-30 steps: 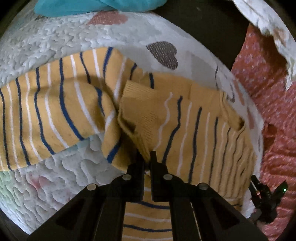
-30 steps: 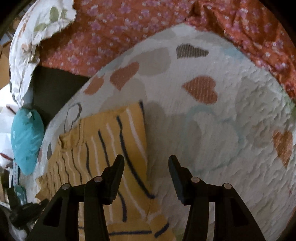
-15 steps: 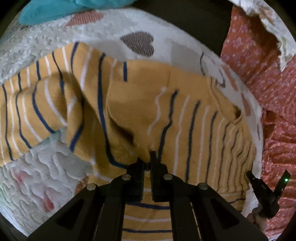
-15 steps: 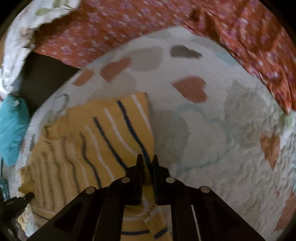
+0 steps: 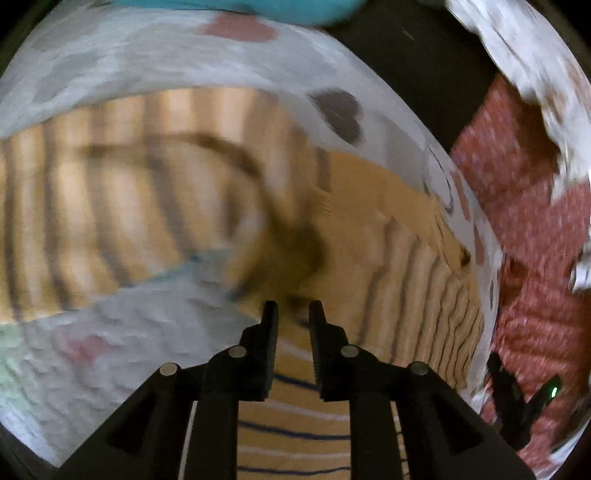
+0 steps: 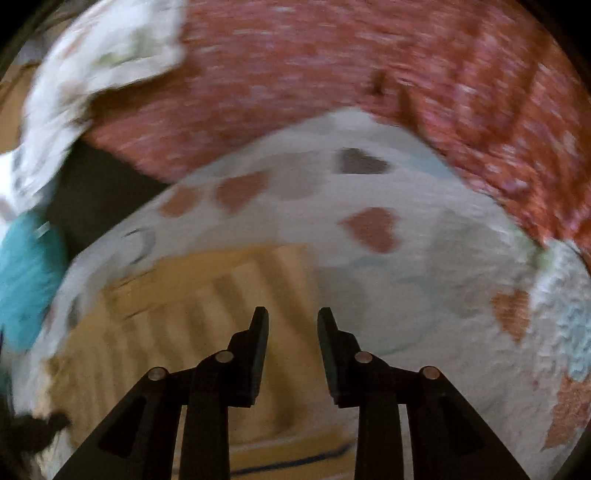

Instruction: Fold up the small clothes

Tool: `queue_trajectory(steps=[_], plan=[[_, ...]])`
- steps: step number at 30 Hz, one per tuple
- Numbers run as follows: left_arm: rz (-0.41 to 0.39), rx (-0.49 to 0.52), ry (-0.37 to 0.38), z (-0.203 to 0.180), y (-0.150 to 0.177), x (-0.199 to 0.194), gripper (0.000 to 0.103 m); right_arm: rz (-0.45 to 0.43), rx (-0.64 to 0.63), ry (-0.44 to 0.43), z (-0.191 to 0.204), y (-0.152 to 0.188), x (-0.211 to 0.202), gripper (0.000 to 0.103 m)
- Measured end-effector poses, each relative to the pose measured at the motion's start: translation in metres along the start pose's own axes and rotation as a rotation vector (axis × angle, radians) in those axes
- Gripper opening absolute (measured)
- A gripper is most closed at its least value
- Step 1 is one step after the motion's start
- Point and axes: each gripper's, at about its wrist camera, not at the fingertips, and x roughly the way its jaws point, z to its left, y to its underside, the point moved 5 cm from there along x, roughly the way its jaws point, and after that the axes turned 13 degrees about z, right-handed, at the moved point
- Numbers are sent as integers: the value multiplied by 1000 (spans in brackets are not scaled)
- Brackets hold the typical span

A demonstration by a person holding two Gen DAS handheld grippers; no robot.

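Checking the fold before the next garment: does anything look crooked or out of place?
Hard to judge; both views are motion-blurred. The yellow striped garment lies on the heart-print quilt with one part stretched out to the left in the left wrist view, not yet folded in. A dark bunched fold sits at its middle. Nothing looks spilled or damaged.

Motion blur smears the yellow knitted garment with navy and white stripes (image 5: 122,206); above it, a turquoise cloth (image 5: 258,7) is cut off.
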Motion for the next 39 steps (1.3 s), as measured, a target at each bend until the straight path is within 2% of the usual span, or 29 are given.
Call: queue_trajectory(steps=[2,6,9,11,12,14,16,17,19,22,27,30,33,36,37,39], plan=[[-38,-72,-44,30,-5,-15,17,30,-79,-62,31,13,-1,29],[-96,-207,-34,92,-10,-49,17,144,-265,-154,115,51,17,30],[-163,-307,-41,140,-10,-83,18,262,-318,-243,174,77,44,30],[-203,-384,-23,170,-9,-104,20,317,-329,-262,201,86,62,30],[-236,-441,-18,192,-8,-119,20,330,-340,-248,215,91,71,34],[-292,-523,-17,222,-6,-141,21,294,-386,-186,233,92,78,56],[-371,-618,-22,258,3,-168,22,284,-476,-90,254,96,75,55],[-414,-670,-39,277,10,-182,22,264,-520,-79,265,99,67,55],[-466,-750,-59,302,21,-198,25,216,-616,-126,294,115,44,55],[-500,-846,-75,339,38,-211,26,241,-801,-228,356,160,26,55],[-487,-915,-50,374,57,-215,26,335,-1097,-438,463,271,11,55],[-494,-931,-35,387,65,-221,26,309,-1294,-459,505,336,7,55],[-495,-933,-35,394,71,-224,26,254,-1444,-432,530,377,16,55],[-488,-936,-38,395,69,-223,26,217,-1504,-393,543,394,30,55],[-483,-934,-35,397,72,-223,26,204,-1514,-371,546,396,35,50],[-476,-923,-28,393,70,-221,26,193,-1482,-340,549,391,42,21]])
